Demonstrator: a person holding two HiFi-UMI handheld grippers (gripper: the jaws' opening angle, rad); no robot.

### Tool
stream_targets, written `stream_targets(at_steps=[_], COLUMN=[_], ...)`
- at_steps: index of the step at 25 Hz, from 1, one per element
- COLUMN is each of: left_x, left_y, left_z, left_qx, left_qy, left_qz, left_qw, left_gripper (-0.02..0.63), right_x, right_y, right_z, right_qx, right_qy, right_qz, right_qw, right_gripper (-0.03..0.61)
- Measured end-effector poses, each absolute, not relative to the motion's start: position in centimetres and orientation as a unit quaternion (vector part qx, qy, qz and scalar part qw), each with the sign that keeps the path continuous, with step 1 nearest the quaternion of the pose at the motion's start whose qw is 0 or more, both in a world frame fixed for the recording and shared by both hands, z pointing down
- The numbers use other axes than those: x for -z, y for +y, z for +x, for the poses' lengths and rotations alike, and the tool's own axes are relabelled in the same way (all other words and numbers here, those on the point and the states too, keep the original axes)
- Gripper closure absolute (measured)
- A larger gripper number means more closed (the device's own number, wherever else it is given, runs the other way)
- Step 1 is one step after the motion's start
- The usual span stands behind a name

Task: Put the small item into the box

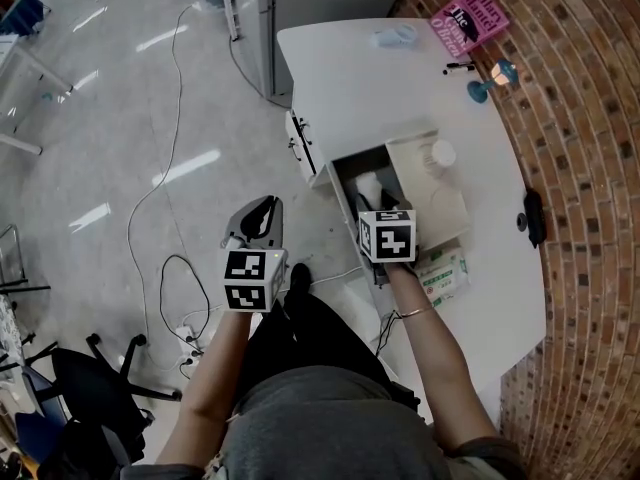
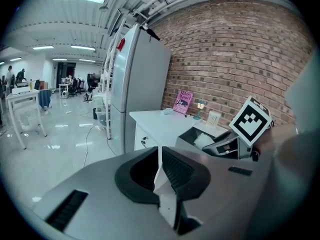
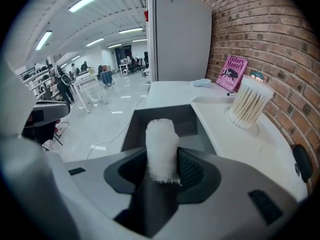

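My right gripper [image 3: 162, 170] has its jaws standing fairly wide, because they are clamped on the small item, a white gauze roll [image 3: 161, 146]. The roll stands upright between the pads with its frayed lower edge down at the grip and most of its length poking out ahead. I hold it low so that the free end can lead into the box [image 3: 134, 130], whose dark open hollow lies right behind the roll at twelve o'clock. In the head view that gripper [image 1: 379, 201] points steeply down over the box [image 1: 347, 173], at the near edge of the white table [image 1: 340, 68]. I judge the roll to be above the opening, not yet resting on the floor of the box. The tub of cotton swabs [image 3: 249, 104] stands at two o'clock from the roll on the pale tray beside the box, so I aim left of it to avoid knocking it. The pink book [image 3: 232, 73] leans on the brick wall beyond, well clear. My left gripper [image 2: 161, 165] has its jaws pressed together, with a thin white sliver at the seam that I cannot identify. It hangs off the table over the floor, at about eight o'clock from the box [image 1: 262, 210], out of the way since this drop needs one gripper only.
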State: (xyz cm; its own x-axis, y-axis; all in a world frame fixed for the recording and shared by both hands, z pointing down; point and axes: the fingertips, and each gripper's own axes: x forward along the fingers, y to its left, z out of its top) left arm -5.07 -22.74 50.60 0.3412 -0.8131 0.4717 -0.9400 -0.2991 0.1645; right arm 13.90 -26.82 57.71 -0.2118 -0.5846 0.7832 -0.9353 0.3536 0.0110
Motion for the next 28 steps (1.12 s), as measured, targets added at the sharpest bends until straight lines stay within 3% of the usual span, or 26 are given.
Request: stream_targets(at_steps=[14,28], left_x=[-51.0,-51.2], left_y=[-22.8,-22.6], left_z=[-6.1,-6.7], left_qx=[-0.154,-0.154], left_qy=[-0.565,-0.569], left_qz=[0.781,0.777], left_qw=[0.217,0.221], left_gripper=[0.575,0.575], right_x=[-60.1,-60.3], right_y=[-27.1,-27.4], right_z=[14.5,14.6], right_qx=[-0.266,-0.264], right_qy=[-0.721,-0.724], right_qz=[0.502,0.507], right_qw=[0.396,0.386], right_gripper=[0.402,0.385])
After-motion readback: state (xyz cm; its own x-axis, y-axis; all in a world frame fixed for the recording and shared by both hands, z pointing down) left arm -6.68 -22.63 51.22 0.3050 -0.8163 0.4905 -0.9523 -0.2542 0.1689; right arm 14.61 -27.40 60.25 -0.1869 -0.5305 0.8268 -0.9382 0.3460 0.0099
